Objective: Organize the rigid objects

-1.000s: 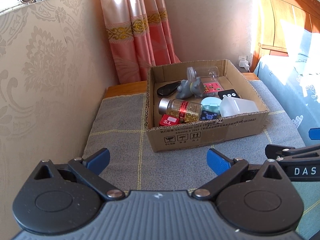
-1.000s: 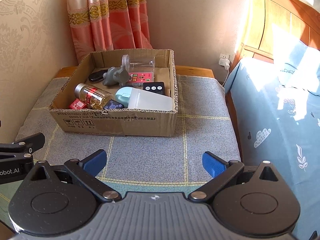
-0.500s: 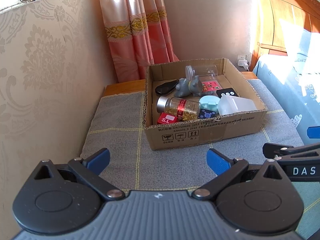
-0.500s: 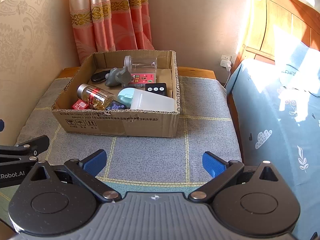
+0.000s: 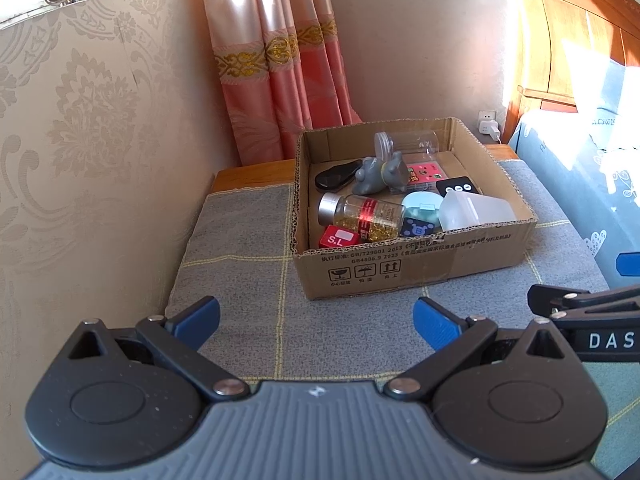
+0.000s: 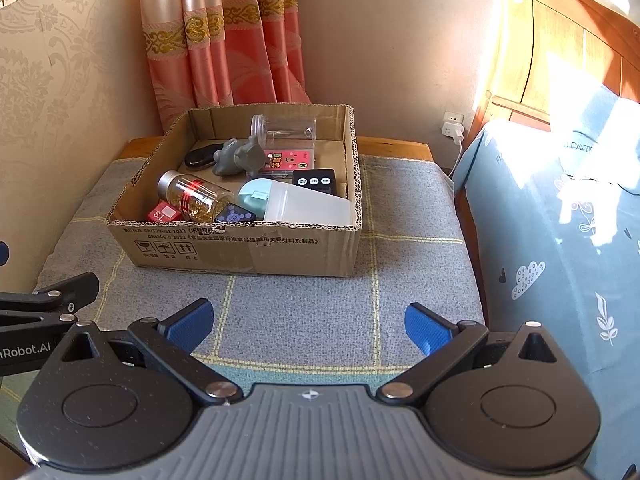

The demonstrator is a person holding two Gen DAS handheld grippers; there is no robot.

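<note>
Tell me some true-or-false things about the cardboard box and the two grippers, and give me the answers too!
1. Both hand-held grippers, left and right, are open and hold nothing. True.
2. The gold-filled glass bottle stands upright in the cardboard box. False: it lies on its side.
3. The clear plastic jar lies at the far end of the box. True.
4. The grey animal toy sits outside the box on the grey checked cloth. False: it is inside the box.
5. The red block marked SL is in the box's near corner. True.
</note>
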